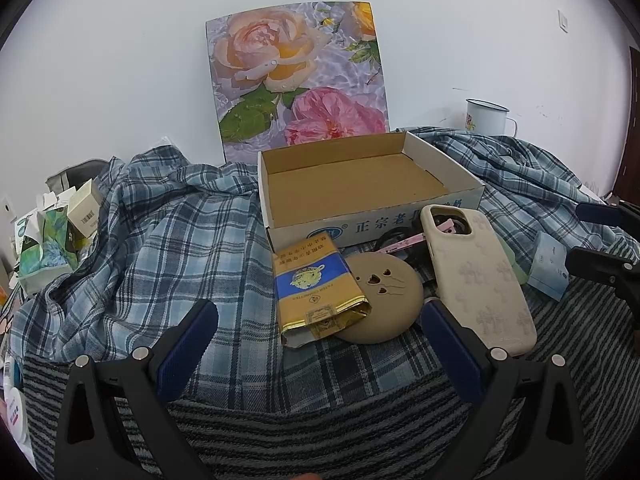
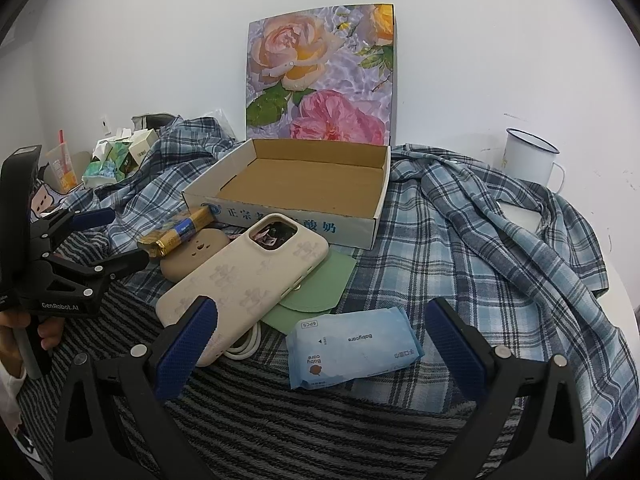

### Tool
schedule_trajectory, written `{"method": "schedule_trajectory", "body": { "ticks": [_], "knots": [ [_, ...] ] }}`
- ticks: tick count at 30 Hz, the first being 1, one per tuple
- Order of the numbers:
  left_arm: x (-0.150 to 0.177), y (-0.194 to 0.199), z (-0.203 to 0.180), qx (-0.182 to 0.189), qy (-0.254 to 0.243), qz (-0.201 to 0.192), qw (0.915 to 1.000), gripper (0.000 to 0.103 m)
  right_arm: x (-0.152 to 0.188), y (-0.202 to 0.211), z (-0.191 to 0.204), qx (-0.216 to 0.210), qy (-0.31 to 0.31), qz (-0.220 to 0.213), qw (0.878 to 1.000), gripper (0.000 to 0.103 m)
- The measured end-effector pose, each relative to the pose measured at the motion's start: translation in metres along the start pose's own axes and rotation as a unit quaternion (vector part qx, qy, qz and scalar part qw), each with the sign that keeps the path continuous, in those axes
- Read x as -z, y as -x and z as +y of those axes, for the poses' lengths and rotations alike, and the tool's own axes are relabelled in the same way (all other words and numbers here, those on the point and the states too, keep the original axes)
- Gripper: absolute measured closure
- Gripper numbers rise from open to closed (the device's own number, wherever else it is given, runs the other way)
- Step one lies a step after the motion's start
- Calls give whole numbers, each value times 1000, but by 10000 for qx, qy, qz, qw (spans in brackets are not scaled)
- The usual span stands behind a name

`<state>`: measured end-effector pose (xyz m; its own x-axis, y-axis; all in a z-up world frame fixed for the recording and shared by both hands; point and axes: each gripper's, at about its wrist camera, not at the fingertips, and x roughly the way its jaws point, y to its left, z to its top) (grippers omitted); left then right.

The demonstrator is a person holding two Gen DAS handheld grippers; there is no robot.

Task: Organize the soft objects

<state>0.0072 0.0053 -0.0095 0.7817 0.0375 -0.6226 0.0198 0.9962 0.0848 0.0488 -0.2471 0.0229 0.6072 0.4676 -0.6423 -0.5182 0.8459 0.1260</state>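
Note:
An open cardboard box sits on plaid cloth. In front of it lie a gold and blue soft pack, a tan round pad, a beige phone case, a green pouch and a blue wet-wipe pack. My left gripper is open and empty, just before the gold pack; it also shows at the left of the right wrist view. My right gripper is open and empty over the wipe pack.
A flower picture board leans on the white wall behind the box. A white enamel mug stands at the back right. Tissue packs and small boxes are piled at the left. A striped mat covers the front.

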Motion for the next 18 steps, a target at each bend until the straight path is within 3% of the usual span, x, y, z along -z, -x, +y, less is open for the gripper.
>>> {"method": "schedule_trajectory", "body": {
  "ticks": [11, 18],
  "knots": [
    [-1, 4, 4, 131, 145, -44, 9998, 0, 0, 2, -1, 0, -14, -24, 10000, 0],
    [-16, -8, 22, 445, 938, 331, 9940, 0, 0, 1, -2, -81, -57, -6, 10000, 0]
  ]
}}
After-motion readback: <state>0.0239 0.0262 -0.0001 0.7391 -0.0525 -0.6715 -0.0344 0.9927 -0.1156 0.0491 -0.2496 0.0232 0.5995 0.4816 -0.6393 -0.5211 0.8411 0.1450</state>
